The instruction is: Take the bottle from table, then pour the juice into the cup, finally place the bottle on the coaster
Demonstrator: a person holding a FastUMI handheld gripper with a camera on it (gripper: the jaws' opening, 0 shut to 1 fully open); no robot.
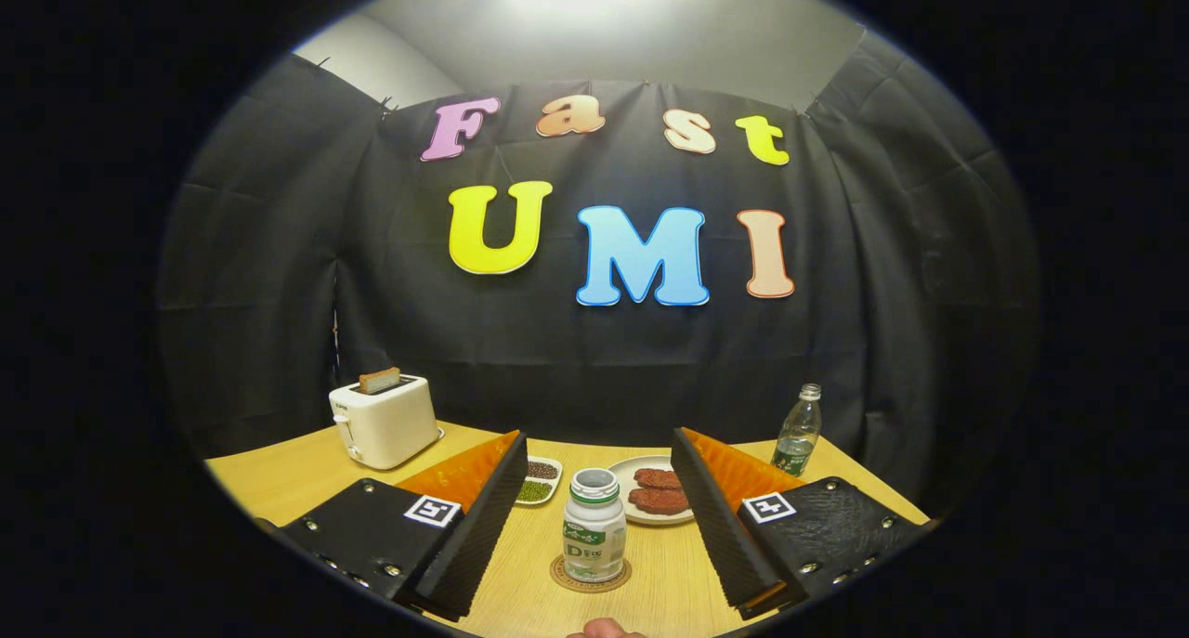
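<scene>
In the gripper view, the gripper (594, 517) is spread wide, its two ribbed, wedge-shaped fingers (474, 536) flanking but clear of a small white plastic bottle (594, 527), so it holds nothing. The bottle, squat and cylindrical with an open round mouth and a green-printed label, stands upright between the fingers on a round, cork-like coaster (591, 578), which lies flat on the smooth, pale wooden tabletop (279, 475). Just beyond the bottle sits a round white plate (627, 475) carrying two rough, reddish-brown patties. Beside it, a small white divided dish (539, 482) holds dark and green grains. Further off to the left stands a glossy cream toaster (385, 422) with a slice of bread in its slot. On the far right rises a slim, clear plastic water bottle (798, 431). A fingertip (606, 629) shows nearest the camera.
</scene>
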